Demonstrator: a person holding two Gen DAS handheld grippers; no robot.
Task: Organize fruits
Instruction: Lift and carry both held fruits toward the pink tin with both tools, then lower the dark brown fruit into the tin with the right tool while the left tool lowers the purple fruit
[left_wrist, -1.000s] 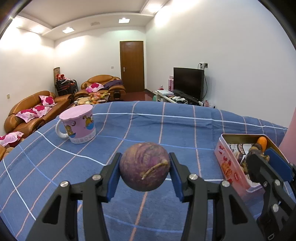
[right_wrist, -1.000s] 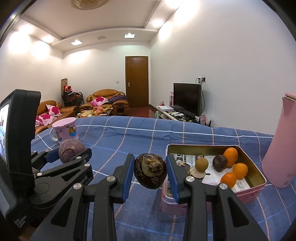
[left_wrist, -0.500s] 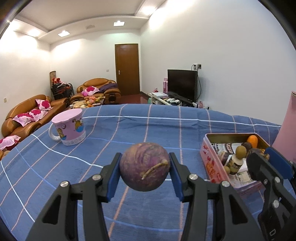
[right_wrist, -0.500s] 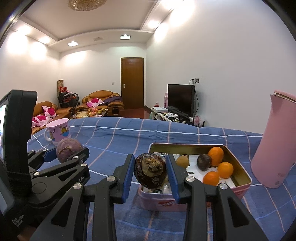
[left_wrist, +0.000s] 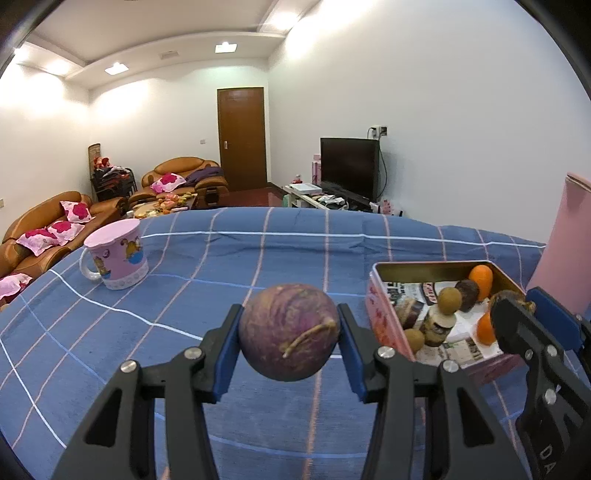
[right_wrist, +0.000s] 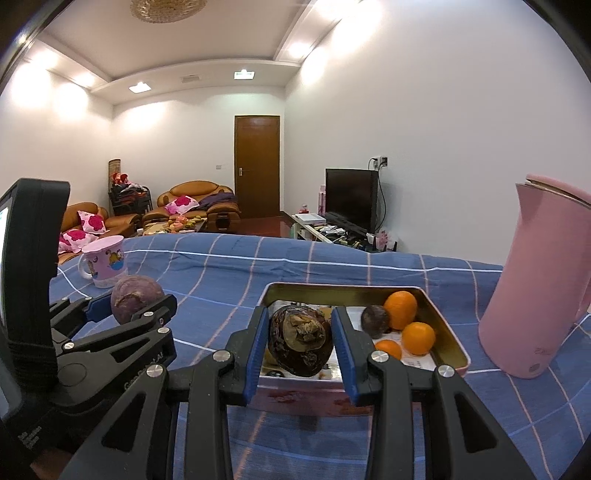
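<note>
My left gripper (left_wrist: 289, 338) is shut on a round purple fruit (left_wrist: 288, 332) and holds it above the blue checked cloth, left of the pink tin box (left_wrist: 388, 325). It also shows in the right wrist view (right_wrist: 135, 299). My right gripper (right_wrist: 300, 345) is shut on a dark brown fruit (right_wrist: 300, 345) and holds it over the near left part of the tin box (right_wrist: 448, 339). The box holds three oranges (right_wrist: 417, 338), a dark fruit (right_wrist: 375, 321) and a few small brown-green fruits (left_wrist: 449, 301) on printed paper.
A pink mug (left_wrist: 118, 258) stands at the far left of the cloth. A tall pink jug (right_wrist: 543, 295) stands right of the box. Sofas, a door and a TV are behind the table.
Both grippers have moved right and forward with their fruits. The right gripper's brown fruit now hangs over the box instead of left of it.
</note>
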